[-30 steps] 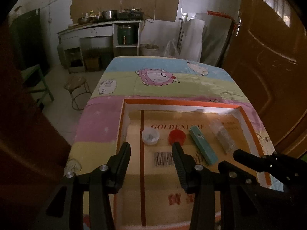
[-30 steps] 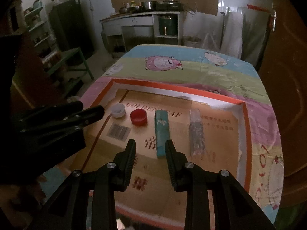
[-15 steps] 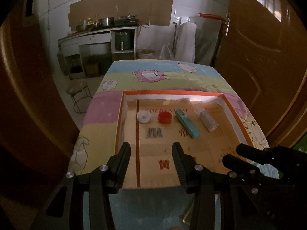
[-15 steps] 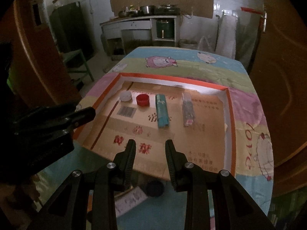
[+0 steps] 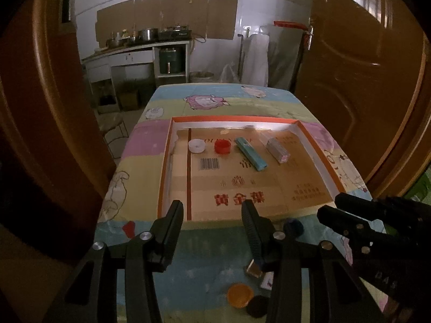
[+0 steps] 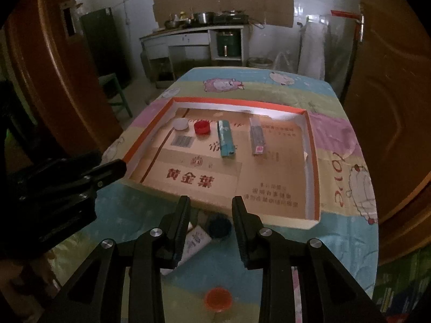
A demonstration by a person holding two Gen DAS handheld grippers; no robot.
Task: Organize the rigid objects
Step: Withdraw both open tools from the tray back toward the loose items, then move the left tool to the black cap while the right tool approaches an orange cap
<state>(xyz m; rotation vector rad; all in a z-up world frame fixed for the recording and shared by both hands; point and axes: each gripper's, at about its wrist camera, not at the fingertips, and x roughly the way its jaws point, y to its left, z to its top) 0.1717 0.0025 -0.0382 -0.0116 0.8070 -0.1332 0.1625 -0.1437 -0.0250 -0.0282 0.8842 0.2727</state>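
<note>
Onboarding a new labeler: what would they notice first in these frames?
The shallow orange-rimmed cardboard tray on the cartoon tablecloth, with a tidy row at its far end: white cap, red cap, teal box, clear box. Nearer, loose items wait outside the tray: an orange cap and dark blue cap, between the open, empty right gripper.

Beyond the far edge of the cartoon-sheep tablecloth (image 6: 336,134), pots (image 6: 203,16) crowd a white counter (image 6: 188,37), a green appliance (image 6: 228,43) sits on its shelf, and brown doors (image 5: 358,75) flank the room.
</note>
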